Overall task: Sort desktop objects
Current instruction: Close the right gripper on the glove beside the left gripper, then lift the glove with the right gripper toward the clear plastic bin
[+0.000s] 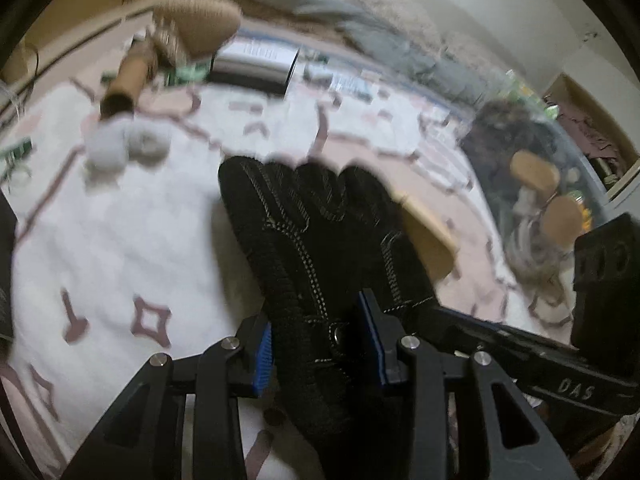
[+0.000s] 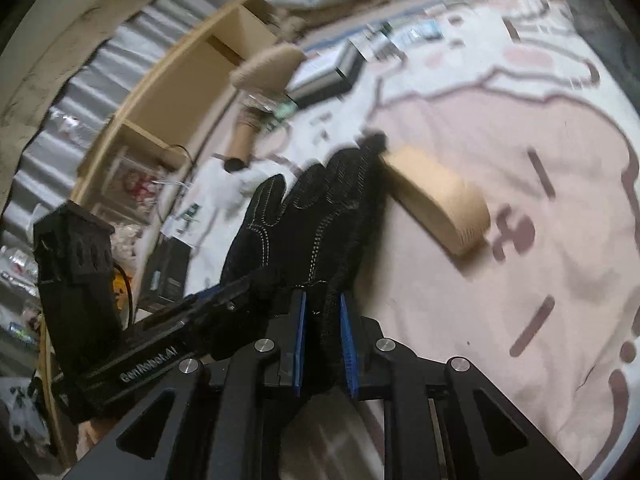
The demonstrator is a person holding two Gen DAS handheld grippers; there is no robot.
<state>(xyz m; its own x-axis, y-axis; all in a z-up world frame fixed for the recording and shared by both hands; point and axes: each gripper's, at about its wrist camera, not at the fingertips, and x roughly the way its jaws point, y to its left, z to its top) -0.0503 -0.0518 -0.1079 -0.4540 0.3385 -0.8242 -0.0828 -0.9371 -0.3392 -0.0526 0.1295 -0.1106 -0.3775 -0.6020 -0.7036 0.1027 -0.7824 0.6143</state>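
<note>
The black glove [image 1: 316, 248] hides part of the tan roll [image 1: 430, 236], and motion blur smears the cluttered bin [image 1: 532, 184].

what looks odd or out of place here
One black glove is pinched by both grippers at once: left gripper and right gripper each clamp its cuff end. Behind it, a brown tape roll lies tipped on the cloth.

Left gripper [image 1: 320, 344], right gripper [image 2: 324, 336]: jaws clamped.

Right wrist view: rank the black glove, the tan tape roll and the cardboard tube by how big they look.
1. Black glove, largest, though it is nearest the camera, so that inflates it.
2. Tan tape roll.
3. Cardboard tube, smallest, but farther off and blurred.
</note>
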